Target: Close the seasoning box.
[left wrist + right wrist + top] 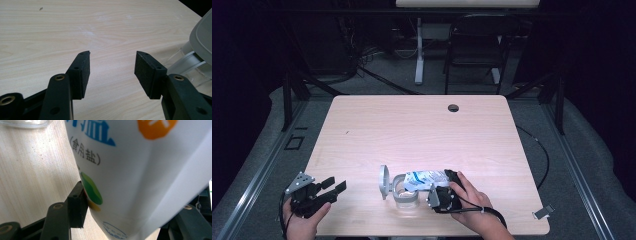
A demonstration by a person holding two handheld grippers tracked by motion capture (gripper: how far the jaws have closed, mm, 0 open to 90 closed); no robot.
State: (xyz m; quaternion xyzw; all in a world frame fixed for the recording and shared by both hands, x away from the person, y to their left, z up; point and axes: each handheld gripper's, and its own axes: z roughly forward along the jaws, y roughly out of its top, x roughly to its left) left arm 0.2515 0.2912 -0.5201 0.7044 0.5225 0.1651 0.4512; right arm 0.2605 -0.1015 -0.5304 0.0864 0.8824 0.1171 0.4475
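My right gripper [446, 189] is shut on a white salt bag [424, 178] with blue print, held tilted with its far end over a clear round container [405, 196] near the table's front edge. The container's grey lid [383, 181] stands open on its left side. In the right gripper view the salt bag [140, 170] sits between the jaws of the right gripper [130, 212], and the left pad [77, 206] presses its side. My left gripper [337, 184] hangs open at the table's front left corner. In its own view the left gripper [112, 61] holds nothing, with the container [186, 65] and lid [202, 37] to its right.
The light wooden table [412, 130] has a cable hole [453, 107] near its far edge. A small grey clip [543, 212] lies at the front right corner. A black chair [474, 45] and a table leg stand beyond the table.
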